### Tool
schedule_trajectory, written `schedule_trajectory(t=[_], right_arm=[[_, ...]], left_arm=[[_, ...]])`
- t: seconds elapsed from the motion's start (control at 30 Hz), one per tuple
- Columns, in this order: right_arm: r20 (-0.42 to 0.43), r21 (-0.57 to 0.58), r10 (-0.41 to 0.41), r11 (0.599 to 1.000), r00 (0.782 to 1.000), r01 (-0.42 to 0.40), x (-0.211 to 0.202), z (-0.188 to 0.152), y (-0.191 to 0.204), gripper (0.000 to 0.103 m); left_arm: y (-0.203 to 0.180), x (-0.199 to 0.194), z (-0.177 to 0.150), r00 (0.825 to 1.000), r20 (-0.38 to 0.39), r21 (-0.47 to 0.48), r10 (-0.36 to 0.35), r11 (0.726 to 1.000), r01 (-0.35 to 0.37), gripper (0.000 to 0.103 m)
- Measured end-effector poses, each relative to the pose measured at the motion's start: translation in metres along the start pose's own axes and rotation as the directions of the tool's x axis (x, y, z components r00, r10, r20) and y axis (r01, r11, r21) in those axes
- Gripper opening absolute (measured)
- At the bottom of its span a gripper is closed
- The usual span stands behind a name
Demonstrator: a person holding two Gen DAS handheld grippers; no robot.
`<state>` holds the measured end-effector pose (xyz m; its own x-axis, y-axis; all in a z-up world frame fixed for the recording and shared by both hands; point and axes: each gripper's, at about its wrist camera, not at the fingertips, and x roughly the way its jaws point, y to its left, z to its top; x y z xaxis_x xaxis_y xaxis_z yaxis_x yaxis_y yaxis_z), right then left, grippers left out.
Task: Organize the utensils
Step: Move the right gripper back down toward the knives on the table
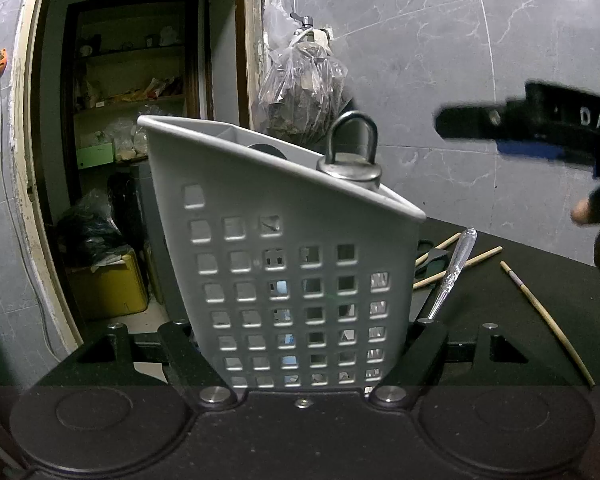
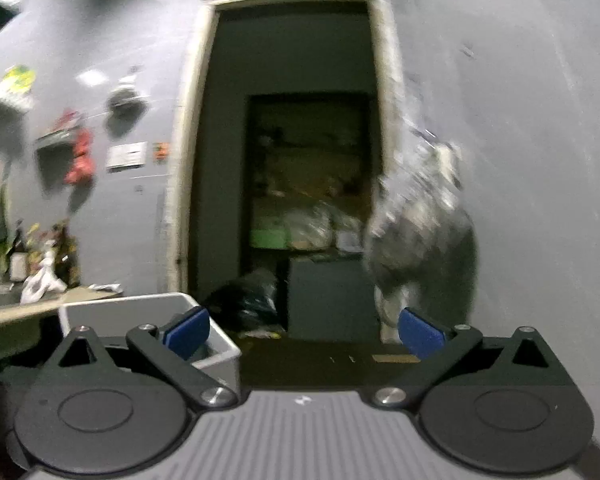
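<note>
In the left wrist view my left gripper point(image 1: 304, 344) is shut on a grey perforated utensil basket point(image 1: 284, 248), which fills the space between the fingers and stands on the black table point(image 1: 500, 300). A metal utensil handle with a loop point(image 1: 354, 152) sticks out of the basket. A silver utensil point(image 1: 454, 272) and wooden chopsticks point(image 1: 544, 320) lie on the table to its right. My right gripper point(image 2: 304, 334) is open and empty, held up in the air; it also shows in the left wrist view point(image 1: 540, 128). The basket's rim point(image 2: 148, 308) shows below the right gripper's left finger.
A doorway point(image 1: 132, 120) to a storeroom with shelves is behind the basket. A plastic bag point(image 1: 304, 84) hangs on the marble wall. A yellow box point(image 1: 108, 288) sits on the floor. The right wrist view is blurred.
</note>
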<state>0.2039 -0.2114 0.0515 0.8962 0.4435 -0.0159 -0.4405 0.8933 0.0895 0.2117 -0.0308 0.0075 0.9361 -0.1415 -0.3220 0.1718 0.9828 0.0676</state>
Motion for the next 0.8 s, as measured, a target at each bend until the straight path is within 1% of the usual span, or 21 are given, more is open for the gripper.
schedule_trajectory(t=[0.1,0.17,0.27,0.37,0.43,0.6,0.8], right_arm=[[-0.073,0.130,-0.023,0.991,0.997,0.032,0.007,-0.007,-0.024,0.103],[-0.134,0.221,-0.033,0.973,0.990,0.062,0.013,-0.015,-0.040,0.103],[-0.213,0.353,-0.009,0.932,0.977,0.085,0.021,-0.028,-0.063,0.103],[-0.266,0.445,0.011,0.889,0.964,0.112,0.026,-0.044,-0.081,0.102],[-0.294,0.475,0.028,0.871,0.955,0.121,0.029,-0.055,-0.088,0.102],[-0.345,0.507,0.051,0.850,0.937,0.141,0.036,-0.072,-0.094,0.102],[-0.365,0.552,0.066,0.819,0.929,0.158,0.037,-0.081,-0.099,0.102]], left_arm=[[0.001,0.000,0.000,1.000,0.000,0.000,-0.002,1.000,0.002,0.077],[0.001,0.000,0.000,1.000,0.000,-0.002,-0.007,1.000,0.007,0.077],[0.003,0.001,0.000,1.000,0.001,-0.004,-0.016,1.000,0.016,0.077],[0.007,0.003,0.001,1.000,-0.001,-0.007,-0.023,1.000,0.023,0.077],[0.009,0.004,0.002,1.000,-0.002,-0.006,-0.029,1.000,0.029,0.077],[0.012,0.005,0.003,0.999,-0.005,0.010,-0.045,0.999,0.045,0.077],[0.013,0.009,0.005,0.998,-0.006,0.035,-0.055,0.998,0.056,0.077]])
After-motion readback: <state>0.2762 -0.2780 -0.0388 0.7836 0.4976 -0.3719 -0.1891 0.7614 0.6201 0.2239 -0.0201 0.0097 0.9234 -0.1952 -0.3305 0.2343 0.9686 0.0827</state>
